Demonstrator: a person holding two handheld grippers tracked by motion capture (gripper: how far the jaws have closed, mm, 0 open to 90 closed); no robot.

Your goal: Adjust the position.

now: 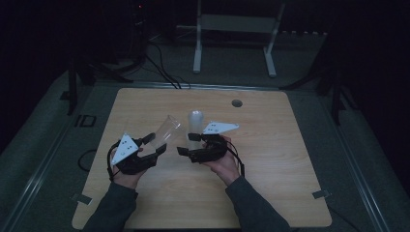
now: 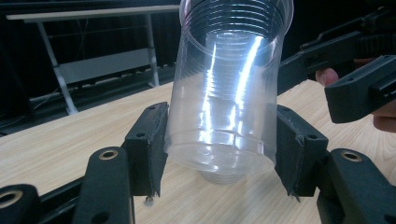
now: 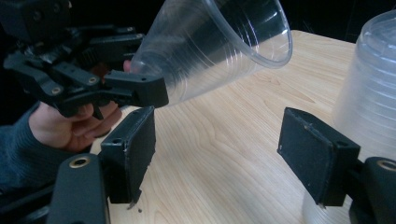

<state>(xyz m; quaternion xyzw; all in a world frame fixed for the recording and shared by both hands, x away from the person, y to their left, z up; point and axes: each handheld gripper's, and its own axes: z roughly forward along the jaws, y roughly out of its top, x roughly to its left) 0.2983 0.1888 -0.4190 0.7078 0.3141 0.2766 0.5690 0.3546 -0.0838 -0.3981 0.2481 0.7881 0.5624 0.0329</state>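
Clear ribbed plastic cup (image 2: 229, 88), tilted

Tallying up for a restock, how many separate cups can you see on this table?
2: a clear cup clamped tilted in the left gripper, and an upside-down stack by the right gripper, likely hiding more.

- The bench (image 1: 270, 159) has a light wood top with soft, round corners.
- A small round hole (image 1: 236, 103) sits in the bench top near the far edge.
- Two little grey clips stick out from the bench, one at the near left corner (image 1: 81, 198) and one at the near right corner (image 1: 321, 194).
- A white metal stand (image 1: 235, 29) with two legs is on the floor behind the bench.
- Black cables (image 1: 162, 67) lie on the floor to the left of the white stand.
- The floor (image 1: 43, 140) around the bench is dark grey.
- The room behind is very dark.
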